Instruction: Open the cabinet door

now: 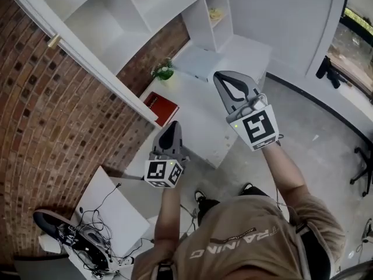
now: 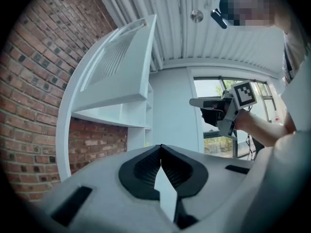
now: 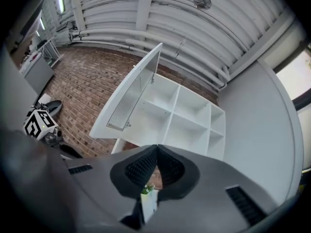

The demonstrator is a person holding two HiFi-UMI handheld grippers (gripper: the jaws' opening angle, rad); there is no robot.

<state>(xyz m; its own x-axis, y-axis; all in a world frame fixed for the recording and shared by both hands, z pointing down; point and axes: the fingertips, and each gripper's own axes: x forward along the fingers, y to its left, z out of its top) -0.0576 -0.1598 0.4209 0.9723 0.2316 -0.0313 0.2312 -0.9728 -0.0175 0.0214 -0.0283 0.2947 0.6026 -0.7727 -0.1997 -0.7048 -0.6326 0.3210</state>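
The white wall cabinet (image 1: 125,16) hangs on the brick wall with its door (image 1: 87,60) swung open; a brass knob (image 1: 53,41) sits on the door. The open door (image 2: 121,67) shows edge-on in the left gripper view, and in the right gripper view the door (image 3: 131,91) stands out from the bare shelves (image 3: 180,115). My left gripper (image 1: 172,127) is shut and holds nothing, below the door's lower corner and apart from it. My right gripper (image 1: 224,77) is also shut and holds nothing, over the white counter. Both pairs of jaws meet tip to tip (image 2: 161,149) (image 3: 157,149).
A red book (image 1: 161,107) and a small green plant (image 1: 163,70) lie on the white counter (image 1: 201,118) under the cabinet. A white table (image 1: 111,209) with cables and a dark device (image 1: 76,238) is at the lower left. An office chair (image 1: 364,162) stands at the right edge.
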